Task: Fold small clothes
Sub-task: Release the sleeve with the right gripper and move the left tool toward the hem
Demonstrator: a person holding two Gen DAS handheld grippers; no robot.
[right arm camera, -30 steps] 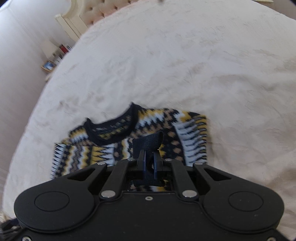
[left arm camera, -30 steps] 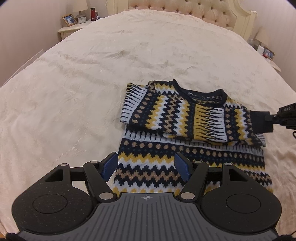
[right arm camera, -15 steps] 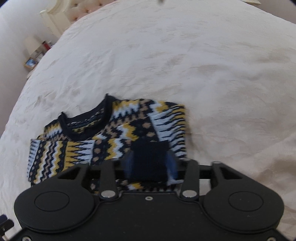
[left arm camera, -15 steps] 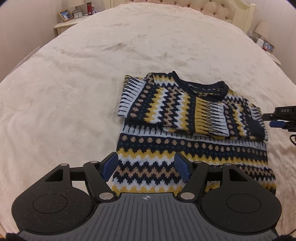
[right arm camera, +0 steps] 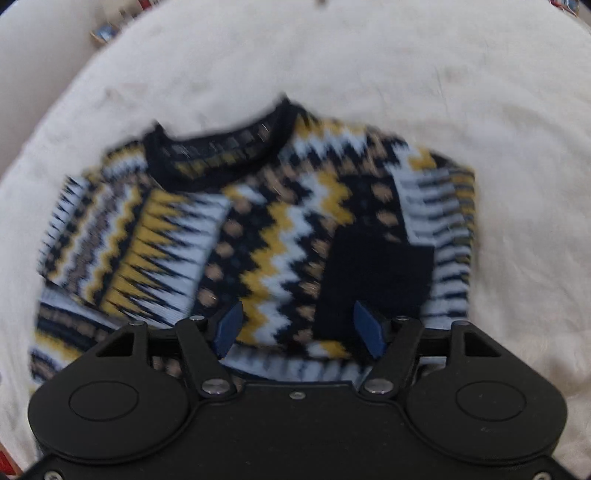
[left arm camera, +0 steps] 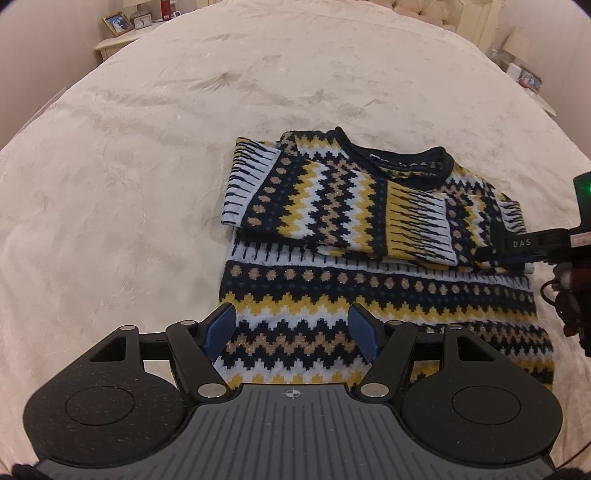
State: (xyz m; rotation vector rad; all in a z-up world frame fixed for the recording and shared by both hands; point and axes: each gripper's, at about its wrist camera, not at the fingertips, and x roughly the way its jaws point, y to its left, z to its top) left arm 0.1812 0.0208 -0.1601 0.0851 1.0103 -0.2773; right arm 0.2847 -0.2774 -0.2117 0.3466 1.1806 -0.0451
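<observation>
A small knitted sweater point(left arm camera: 369, 229) with navy, yellow, white and tan zigzags lies flat on the bed, both sleeves folded across its chest. My left gripper point(left arm camera: 293, 334) is open and empty above the sweater's hem. My right gripper point(right arm camera: 301, 328) is open and empty just above the folded sleeve, with the dark navy cuff point(right arm camera: 373, 280) lying loose between its fingers. The right gripper also shows in the left wrist view point(left arm camera: 524, 245) at the sweater's right edge. The right wrist view of the sweater point(right arm camera: 258, 229) is blurred by motion.
The cream bedspread point(left arm camera: 147, 166) surrounds the sweater on all sides. A nightstand point(left arm camera: 122, 38) with a photo frame stands at the far left, another point(left arm camera: 532, 85) at the far right. A tufted headboard point(left arm camera: 424, 9) is at the back.
My right gripper opened and let go of the navy cuff, which now lies on the sweater. It moved lower and closer over the sleeve. My left gripper stayed open above the hem.
</observation>
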